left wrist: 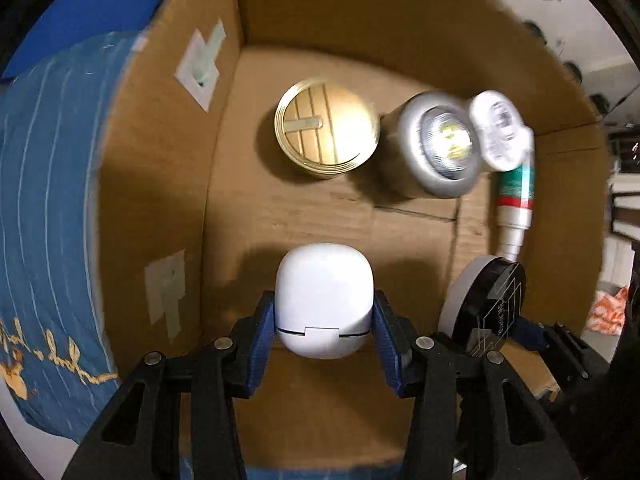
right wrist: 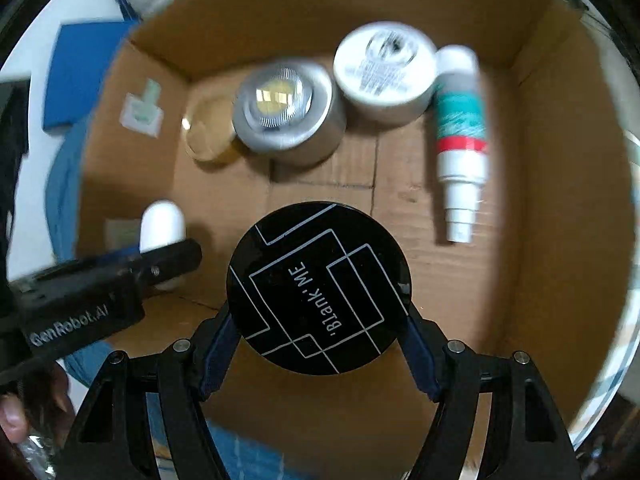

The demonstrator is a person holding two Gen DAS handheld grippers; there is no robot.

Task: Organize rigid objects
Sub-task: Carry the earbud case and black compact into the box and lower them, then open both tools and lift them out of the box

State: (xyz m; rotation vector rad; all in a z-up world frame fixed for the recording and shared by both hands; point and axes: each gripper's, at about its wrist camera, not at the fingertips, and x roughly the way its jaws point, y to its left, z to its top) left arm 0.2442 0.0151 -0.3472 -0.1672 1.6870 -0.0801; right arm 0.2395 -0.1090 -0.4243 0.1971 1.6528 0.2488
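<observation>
Blue cloth (left wrist: pixel 52 200) lies under a cardboard box (left wrist: pixel 168 184). Already on its floor: gold tin (left wrist: pixel 326 128) at 12 o'clock, silver lamp (left wrist: pixel 436 148), white jar (right wrist: pixel 386 68), tube (right wrist: pixel 460 140) at 2. Left hand-held gripper (left wrist: pixel 324 320) clamps a white case (left wrist: pixel 324 300); right hand-held gripper (right wrist: pixel 320 336) clamps a black disc (right wrist: pixel 318 288). Both, I judge, remain to place.

White rounded case (left wrist: pixel 324 300) and black round compact (right wrist: pixel 319 288) held over box (left wrist: pixel 320 12).
</observation>
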